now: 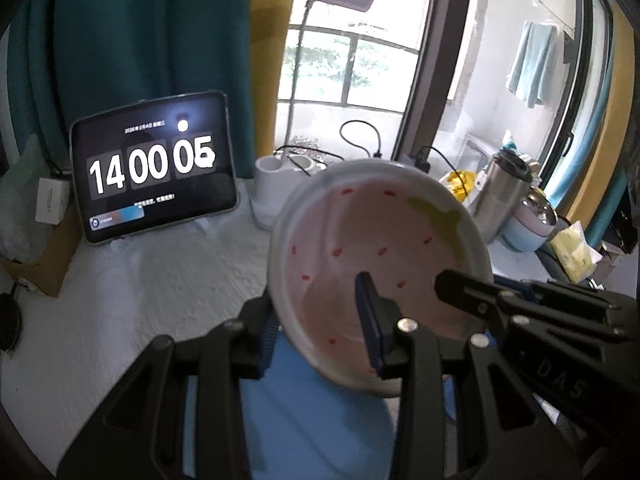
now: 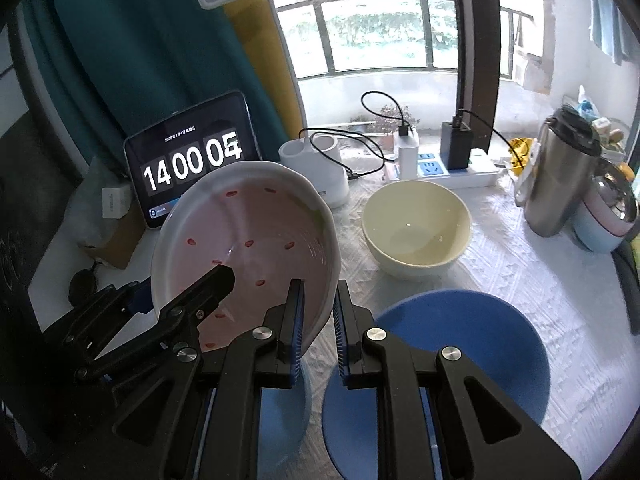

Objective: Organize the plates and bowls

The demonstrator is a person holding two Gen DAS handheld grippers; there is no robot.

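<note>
From the left wrist camera, my left gripper [image 1: 320,320] is clamped on the near rim of the pink strawberry plate [image 1: 376,248], one pad inside the dish and one behind its back. The plate is tilted steeply, held in the air above a blue dish [image 1: 312,420] whose shape I can't make out here. My right gripper's tip reaches in over the plate's right edge. With both tools on one glazed rim, I'd worry that uneven pulls could twist it out of the pads and drop it onto the blue dish below.

From the right wrist camera, my right gripper [image 2: 318,320] straddles the plate's lower right rim; the jaws look narrow but a gap shows beside the rim, so I cannot tell whether they truly grip. Right of the plate sits a cream bowl [image 2: 418,232], empty, and nearer me a blue bowl [image 2: 460,360], also empty. The plate holds nothing. A careless swing right from the plate could clip the cream bowl.
</note>
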